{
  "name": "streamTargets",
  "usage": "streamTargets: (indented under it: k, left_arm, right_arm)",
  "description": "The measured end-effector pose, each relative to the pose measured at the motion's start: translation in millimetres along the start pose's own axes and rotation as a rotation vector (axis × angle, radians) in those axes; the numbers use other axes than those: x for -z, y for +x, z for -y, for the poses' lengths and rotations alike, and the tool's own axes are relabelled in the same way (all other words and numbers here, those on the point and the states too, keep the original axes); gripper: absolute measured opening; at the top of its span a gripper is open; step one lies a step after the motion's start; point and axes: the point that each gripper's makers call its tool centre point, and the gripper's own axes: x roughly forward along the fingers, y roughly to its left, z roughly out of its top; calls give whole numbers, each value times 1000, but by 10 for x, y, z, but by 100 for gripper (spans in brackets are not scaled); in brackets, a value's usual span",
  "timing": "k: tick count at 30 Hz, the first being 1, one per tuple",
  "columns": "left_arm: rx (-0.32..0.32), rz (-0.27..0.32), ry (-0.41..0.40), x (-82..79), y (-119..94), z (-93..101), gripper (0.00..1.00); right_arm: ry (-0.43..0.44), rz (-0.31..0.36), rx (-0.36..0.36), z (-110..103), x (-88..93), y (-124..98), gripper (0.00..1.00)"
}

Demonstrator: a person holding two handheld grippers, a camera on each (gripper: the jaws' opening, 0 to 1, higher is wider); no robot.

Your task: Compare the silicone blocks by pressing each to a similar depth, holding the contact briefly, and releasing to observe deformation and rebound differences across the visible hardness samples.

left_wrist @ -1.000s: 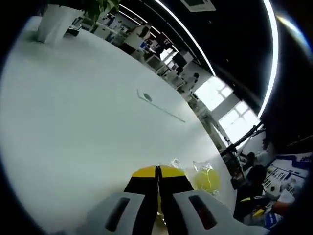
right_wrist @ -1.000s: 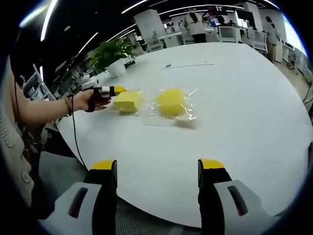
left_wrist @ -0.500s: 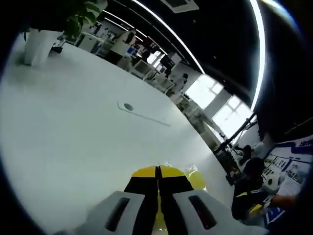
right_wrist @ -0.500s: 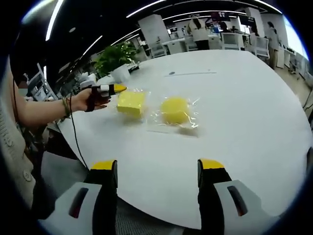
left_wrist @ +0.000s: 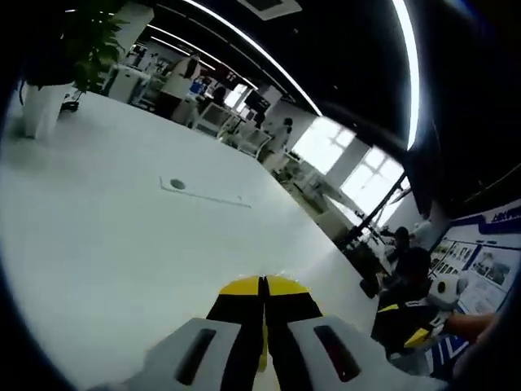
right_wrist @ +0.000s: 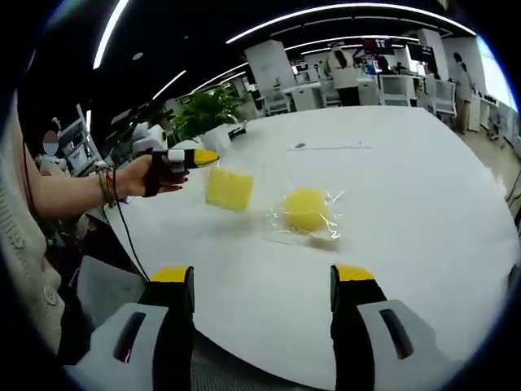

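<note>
A broad white round table (right_wrist: pixel 423 187) fills an open office, its surface running back toward desks, chairs and standing people under long ceiling light strips (left_wrist: pixel 244 37). A potted green plant (right_wrist: pixel 207 110) in a white pot stands at the far left edge of the table in the right gripper view; the left gripper view catches the same plant (left_wrist: pixel 77 49) at its upper left. A person's forearm reaches in from the left of the right gripper view, a bracelet on the wrist, the hand (right_wrist: pixel 155 173) gripping the left gripper (right_wrist: pixel 202 157), whose yellow-tipped jaws point right toward the samples. In the left gripper view those jaws (left_wrist: pixel 263 287) are pressed together with no gap between the yellow tips. The square yellow silicone block (right_wrist: pixel 229 188) sits just beside that gripper's tip, tilted up on an edge so one flat face is turned toward the camera; whether the jaws pinch its wrapper cannot be told. Near it to the right, apart from it, the round yellow silicone block (right_wrist: pixel 305 208) lies flat on the table inside a clear plastic bag. The right gripper (right_wrist: pixel 262 281) hangs over the near table edge, jaws spread wide with nothing between them. A small round grommet (left_wrist: pixel 177 184) with a thin seam marks the tabletop.
</note>
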Motion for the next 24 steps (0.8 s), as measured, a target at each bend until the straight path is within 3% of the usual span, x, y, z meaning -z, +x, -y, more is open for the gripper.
streamTargets:
  k: [10,24]
  left_arm:
    - [7,-17,114,-39,-108,297,0]
    - [82,-1,271,-248,-240,859,0]
  right_arm:
    - [-61,42,-17,-62,-164,-84,63]
    - [-223,71,-83,-127,-655,-77,65]
